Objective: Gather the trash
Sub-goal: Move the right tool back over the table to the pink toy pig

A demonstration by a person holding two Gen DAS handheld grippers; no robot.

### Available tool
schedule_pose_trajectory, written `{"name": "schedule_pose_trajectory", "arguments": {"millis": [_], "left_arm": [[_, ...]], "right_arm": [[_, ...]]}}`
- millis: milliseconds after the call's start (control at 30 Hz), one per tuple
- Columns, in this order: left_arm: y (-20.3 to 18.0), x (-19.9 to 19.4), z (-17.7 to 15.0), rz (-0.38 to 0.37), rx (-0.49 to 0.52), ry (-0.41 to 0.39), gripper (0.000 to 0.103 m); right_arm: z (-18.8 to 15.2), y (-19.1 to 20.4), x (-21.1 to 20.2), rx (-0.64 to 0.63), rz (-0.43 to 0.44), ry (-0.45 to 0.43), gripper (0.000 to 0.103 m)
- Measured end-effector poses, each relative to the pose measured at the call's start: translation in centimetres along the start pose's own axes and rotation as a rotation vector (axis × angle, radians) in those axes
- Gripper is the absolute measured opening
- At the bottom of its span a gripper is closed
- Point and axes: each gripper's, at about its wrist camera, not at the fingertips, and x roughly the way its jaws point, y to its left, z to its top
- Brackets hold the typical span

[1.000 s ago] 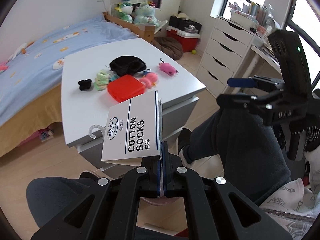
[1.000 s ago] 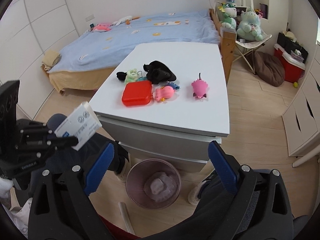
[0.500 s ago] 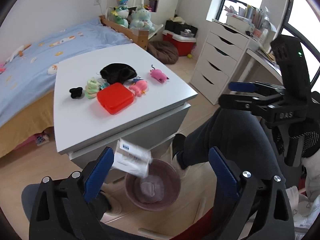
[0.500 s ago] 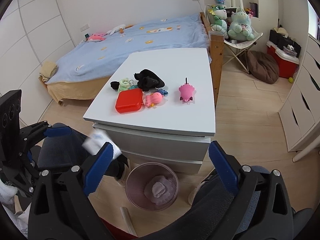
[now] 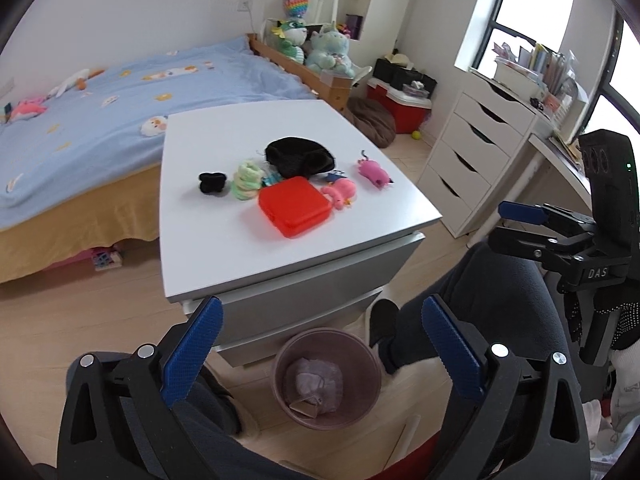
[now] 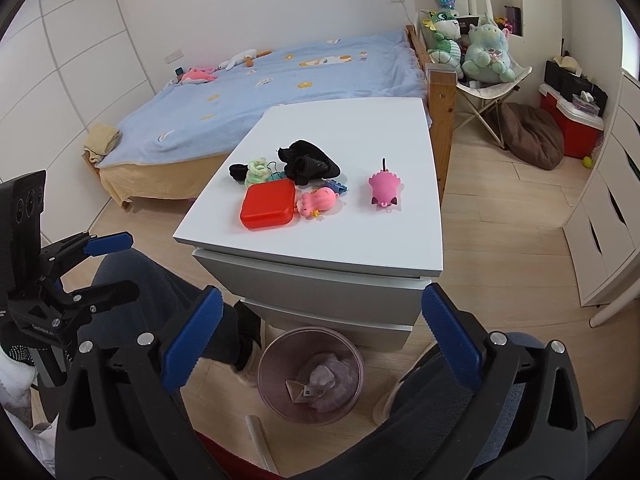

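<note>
Nearest the lens in the left wrist view, the left gripper (image 5: 320,344) has its blue-padded jaws spread wide with nothing between them. Through the gap, at six o'clock, sits the pink trash bin (image 5: 326,376) on the wood floor, tight against the front of the white table (image 5: 280,248). In the bin a folded card package (image 6: 300,392) lies on a crumpled pale wad; its print is too small to read, so it may be a sock wrapper. The right gripper (image 6: 320,344) likewise stands fully open and empty, pointing down over the same bin, with the person's dark trouser legs at either side. In the left wrist view this gripper appears at three o'clock, apart from the table. Farther out, at twelve o'clock, the tabletop carries a red box (image 5: 295,206), with a pink toy figure (image 5: 340,194) touching its right side. A pink pig toy (image 5: 374,172) lies apart at one o'clock. Behind the box lie a green ring stack (image 5: 247,180), a small black piece (image 5: 213,182) and a black cloth bundle (image 5: 300,157). Beyond the table, at eleven o'clock, is a bed with a blue cover (image 5: 120,92), and at two o'clock a white drawer unit (image 5: 476,152).
</note>
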Motion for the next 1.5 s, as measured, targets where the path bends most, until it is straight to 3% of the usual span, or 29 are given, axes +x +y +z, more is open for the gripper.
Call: {"name": "schedule_pose_trajectory", "arguments": {"millis": [300,667,967,1267,1500], "left_arm": [[3.3,2.1,3.0,0.035,-0.036,0.034,0.096],[4.3,1.5,5.5,0.065,-0.01,-0.021,0.096],[4.1,0.9,5.9,0.062,-0.028,-0.064,0.096],[4.6,0.7,6.9,0.061,-0.045,-0.089,0.096],[5.1,1.1,7.2,0.063,-0.057,-0.089,0.096]], "right_arm": [[3.3,-1.7,3.8,0.01,0.011,0.076,0.099],[5.5,-1.8,3.2,-0.003,-0.018,0.019,0.099],[6.7,-1.5,3.8,-0.008,-0.066,0.032,0.099],[9.9,-3.1,7.9,-0.002,-0.155,0.132,0.099],[11.2,-4.4,12.1,0.011,-0.163,0.226,0.099]]}}
